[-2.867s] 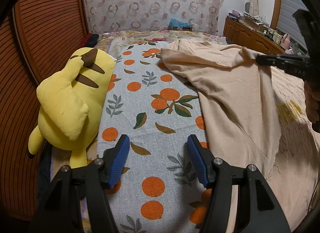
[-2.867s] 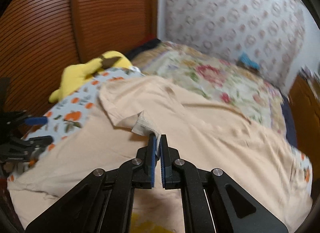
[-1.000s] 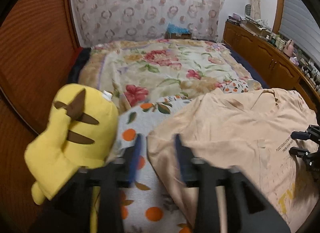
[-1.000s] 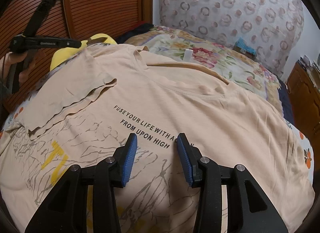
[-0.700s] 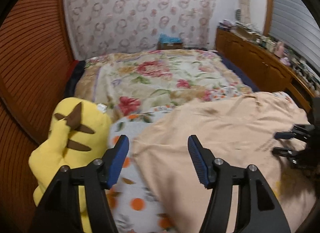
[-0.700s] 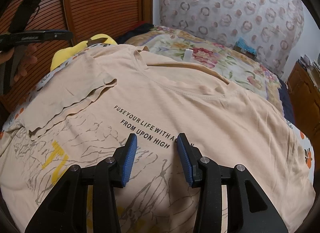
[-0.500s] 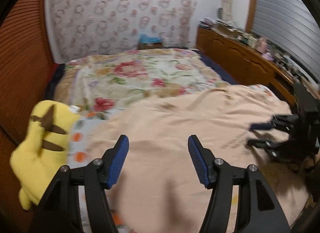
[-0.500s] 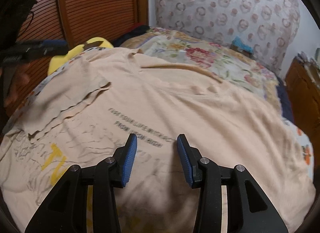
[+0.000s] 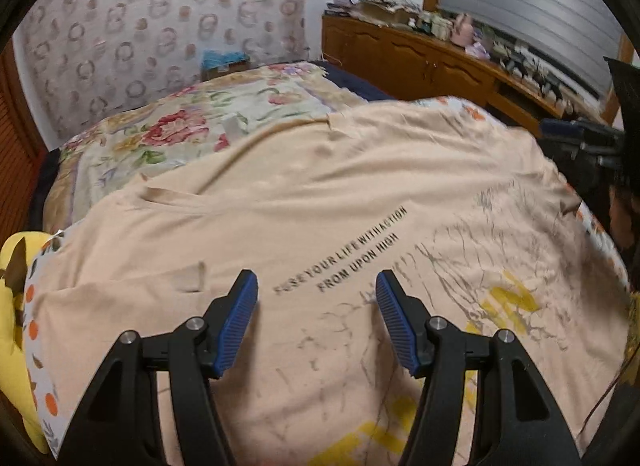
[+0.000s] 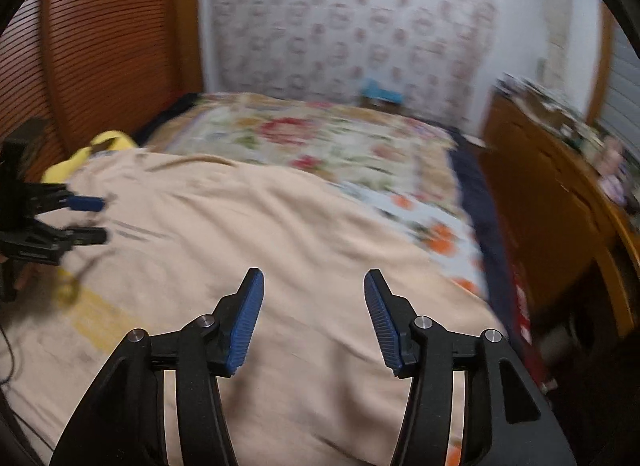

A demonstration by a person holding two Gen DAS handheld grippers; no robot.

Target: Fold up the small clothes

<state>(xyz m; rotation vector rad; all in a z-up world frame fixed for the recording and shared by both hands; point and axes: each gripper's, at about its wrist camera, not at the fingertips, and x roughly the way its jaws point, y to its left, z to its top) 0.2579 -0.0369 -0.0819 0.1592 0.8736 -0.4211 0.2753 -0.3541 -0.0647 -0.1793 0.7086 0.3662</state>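
Spread flat across the bed [image 9: 248,113], printed side up: a peach T-shirt [image 9: 304,201], directly beneath the left gripper [image 9: 316,298], wide apart and empty. Opening further over its plain right part, nothing between the jaws: the right gripper [image 10: 314,306].

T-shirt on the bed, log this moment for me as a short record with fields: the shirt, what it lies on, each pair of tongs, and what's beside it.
garment: peach T-shirt, spread print side up, black lettering and yellow graphic showing
surface: orange-print sheet over a floral quilt
left tongs: open, above the lettering, nothing between the pads
right tongs: jaws opening, above plain fabric, nothing between them
beside shirt: yellow plush toy at its left edge
fold state: none visible yet
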